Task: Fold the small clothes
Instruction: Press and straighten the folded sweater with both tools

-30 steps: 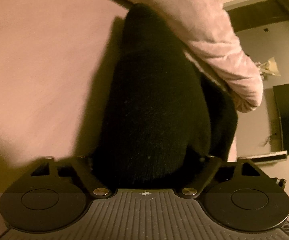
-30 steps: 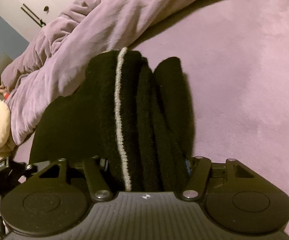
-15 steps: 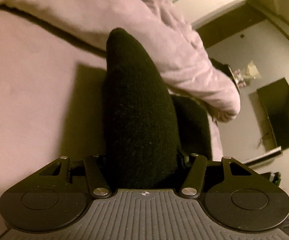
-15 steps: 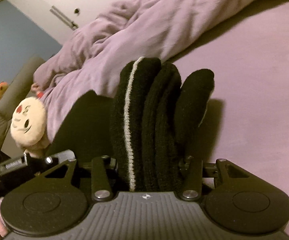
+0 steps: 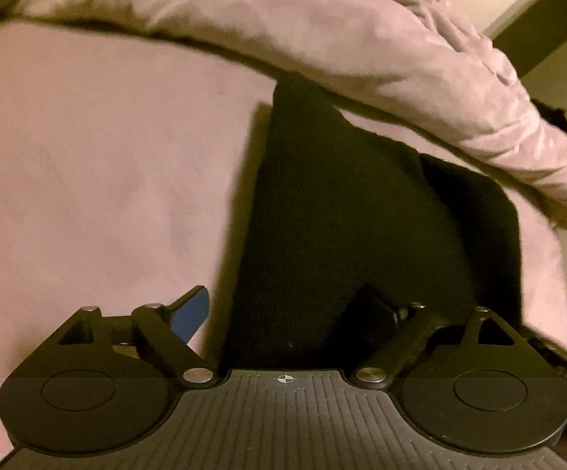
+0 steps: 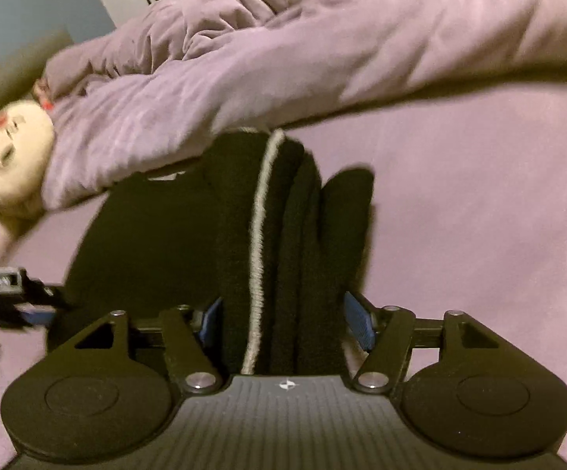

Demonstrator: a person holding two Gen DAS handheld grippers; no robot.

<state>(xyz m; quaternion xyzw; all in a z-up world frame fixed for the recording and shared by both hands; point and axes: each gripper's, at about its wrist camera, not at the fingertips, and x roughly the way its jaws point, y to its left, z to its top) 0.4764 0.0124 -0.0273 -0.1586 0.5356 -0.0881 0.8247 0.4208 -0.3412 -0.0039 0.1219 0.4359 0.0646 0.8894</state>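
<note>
With both sets of jaws just spread and off the cloth, left gripper [image 5: 283, 309] and right gripper [image 6: 279, 317] straddle the black knit garment [image 6: 275, 235] lying on the pink bedsheet [image 5: 99, 164] against the bunched duvet [image 5: 322, 27]. Risk: thick folded layers may spring apart unpressed, or a blue pad [image 6: 355, 319] snags knit when pulling back.

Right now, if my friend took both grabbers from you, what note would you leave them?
Left gripper: open, jaws just widened; the black knit garment lies between them, not gripped.
Right gripper: open, jaws just widened; pads sit either side of the garment's bunched layers.
Where: garment on the pink bed sheet, far end at the lilac blanket.
Done: it seems folded into layers.
Left: draw both grippers away and check the fold.
</note>
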